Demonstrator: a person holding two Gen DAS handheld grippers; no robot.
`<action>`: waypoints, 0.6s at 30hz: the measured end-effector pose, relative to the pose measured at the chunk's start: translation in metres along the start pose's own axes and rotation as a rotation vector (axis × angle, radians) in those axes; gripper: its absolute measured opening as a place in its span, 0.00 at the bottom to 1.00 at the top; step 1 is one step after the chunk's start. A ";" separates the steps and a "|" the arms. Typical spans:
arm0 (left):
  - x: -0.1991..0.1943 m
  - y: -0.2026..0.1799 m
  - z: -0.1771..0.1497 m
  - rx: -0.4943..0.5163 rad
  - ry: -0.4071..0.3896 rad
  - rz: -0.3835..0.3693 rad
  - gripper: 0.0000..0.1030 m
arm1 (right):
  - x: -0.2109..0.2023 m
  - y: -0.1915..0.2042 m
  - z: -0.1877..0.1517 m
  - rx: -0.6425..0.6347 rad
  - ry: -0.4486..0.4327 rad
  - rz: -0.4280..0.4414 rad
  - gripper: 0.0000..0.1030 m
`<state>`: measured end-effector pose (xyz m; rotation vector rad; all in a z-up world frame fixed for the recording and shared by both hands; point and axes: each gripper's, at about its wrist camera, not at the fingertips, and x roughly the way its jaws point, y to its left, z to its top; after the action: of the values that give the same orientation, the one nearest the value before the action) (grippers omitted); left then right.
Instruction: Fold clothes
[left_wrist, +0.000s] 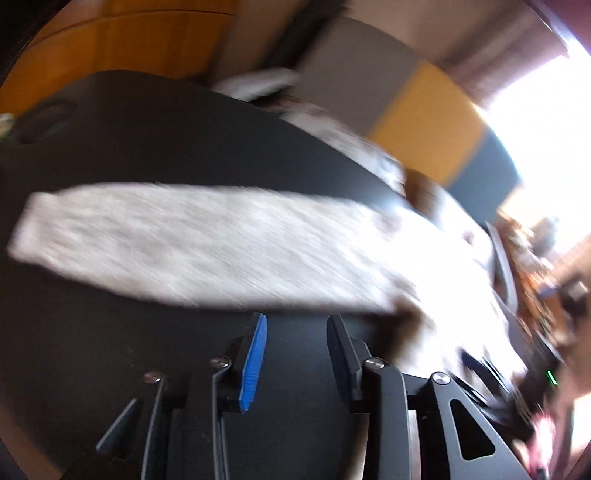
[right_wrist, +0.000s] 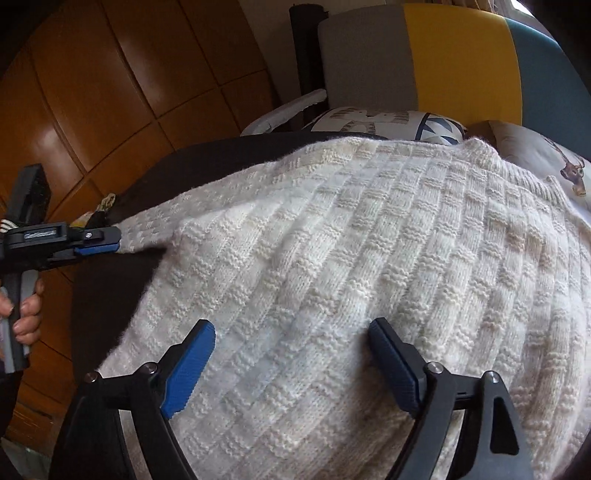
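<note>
At the far left of the right wrist view, a person's hand (right_wrist: 26, 310) grips the handle of the left claw (right_wrist: 110, 242), which reaches in sideways toward the end of the sweater's sleeve (right_wrist: 147, 232). Its blue-padded tips sit close together at the sleeve edge; whether they actually pinch the knit cannot be told from here. In the left wrist view, heavily blurred, the left claw (left_wrist: 295, 325) shows a narrow gap between its fingers, with bare black tabletop (left_wrist: 129, 147) between them and the sleeve (left_wrist: 184, 240) stretched flat just beyond the tips.

The cream knitted sweater (right_wrist: 369, 258) lies spread over the black tabletop (right_wrist: 107, 295), filling the middle and right of the right wrist view, its textured block pattern facing up. The sleeve runs out to the left from the body.

The right claw (right_wrist: 291, 334) stands wide over the lower body of the sweater, both fingers apart and holding nothing, the knit showing between them.

Behind the tabletop, patterned cushions (right_wrist: 384, 123) rest against a grey, yellow and teal chair back (right_wrist: 443, 55), with wooden panelling (right_wrist: 110, 92) to the left.
</note>
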<state>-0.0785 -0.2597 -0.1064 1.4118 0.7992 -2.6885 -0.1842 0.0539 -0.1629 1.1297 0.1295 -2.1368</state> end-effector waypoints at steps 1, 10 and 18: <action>0.004 -0.016 -0.009 0.026 0.018 -0.018 0.36 | 0.001 0.006 0.001 -0.031 0.017 -0.030 0.85; 0.018 -0.112 -0.095 0.243 0.126 -0.101 0.42 | -0.049 0.003 -0.057 -0.046 0.058 -0.051 0.85; 0.038 -0.106 -0.122 0.225 0.144 -0.059 0.51 | -0.099 -0.007 -0.109 -0.023 0.054 -0.020 0.86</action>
<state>-0.0323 -0.1053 -0.1464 1.6700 0.5655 -2.8228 -0.0769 0.1548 -0.1564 1.1775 0.1901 -2.1184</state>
